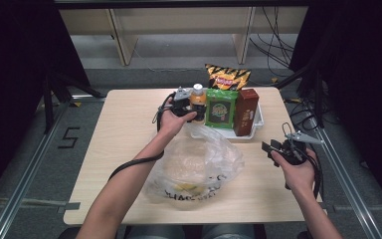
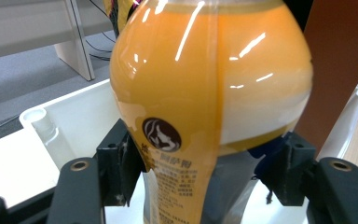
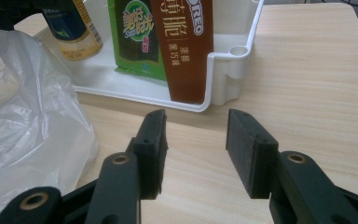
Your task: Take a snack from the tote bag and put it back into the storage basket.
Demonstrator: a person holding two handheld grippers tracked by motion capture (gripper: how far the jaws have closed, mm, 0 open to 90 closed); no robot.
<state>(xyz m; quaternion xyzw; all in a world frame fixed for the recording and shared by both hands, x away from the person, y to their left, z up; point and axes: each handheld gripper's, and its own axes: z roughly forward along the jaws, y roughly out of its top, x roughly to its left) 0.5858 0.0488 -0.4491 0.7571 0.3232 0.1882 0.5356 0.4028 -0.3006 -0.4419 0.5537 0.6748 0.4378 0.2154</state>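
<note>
The step in hand looks like the pick-up of the orange drink bottle [image 1: 197,97] from the white tray [image 1: 256,121] at the far side of the counter [image 1: 124,129], probably to be bagged in the clear plastic bag [image 1: 199,167] that lies crumpled near the middle. The left claw [image 1: 186,105] has closed on the bottle: in the left gripper view the 2 pads sit against its narrower lower body [image 2: 186,186], 1 on each side, just under the bulging orange shoulder. The bottle stands upright at the left end of the tray, with a green packet [image 1: 221,108] just to its right and a brown Oreo box [image 1: 245,112] beyond that; a bag of crisps [image 1: 227,75] stands behind them at the far edge.

The next move, I judge, calls for a straight lift so the bottle clears the tray wall without dragging the green packet, then a carry toward the near side to the bag. The bag's mouth is hard to make out, so it may need to be held apart first.

The right claw [image 1: 274,148] hangs over the counter at the right, near the tray's right corner and well apart from the bottle. Its jaws stand about half apart with nothing between them, free to take the bag's edge.
</note>
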